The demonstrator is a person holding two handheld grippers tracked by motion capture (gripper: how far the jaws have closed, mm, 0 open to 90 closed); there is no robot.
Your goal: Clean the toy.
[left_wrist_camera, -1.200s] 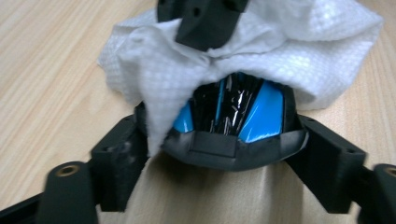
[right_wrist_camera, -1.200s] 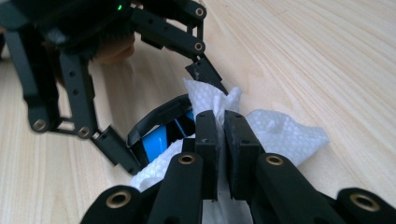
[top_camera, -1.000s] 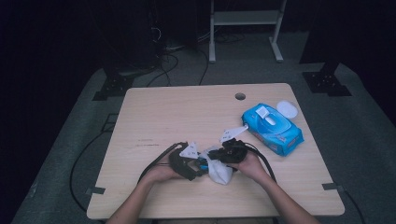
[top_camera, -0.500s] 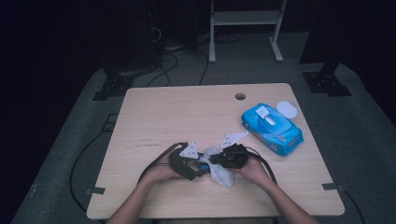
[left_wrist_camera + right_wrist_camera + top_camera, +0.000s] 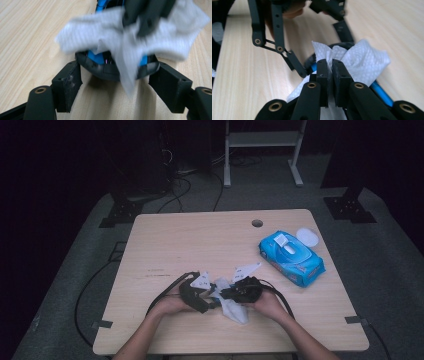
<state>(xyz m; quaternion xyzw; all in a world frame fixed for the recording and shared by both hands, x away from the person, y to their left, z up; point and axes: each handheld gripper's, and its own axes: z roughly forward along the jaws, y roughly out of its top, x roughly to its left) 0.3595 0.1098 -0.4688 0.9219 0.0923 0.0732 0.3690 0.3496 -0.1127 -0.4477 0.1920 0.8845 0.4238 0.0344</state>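
I am holding a gripper in each hand, low over the near part of the table, with both forearms coming in from the near edge. My left gripper is lying flat and pointing to the right. Its jaws are standing apart on both sides of a small black and blue thing, and I cannot tell if the pads are touching it. My right gripper is pointing left toward the other one. Its jaws are squeezing shut on a white wipe, and the wipe is draping over the black and blue thing. The blue pack of wipes is lying well apart, near the far right of the table.
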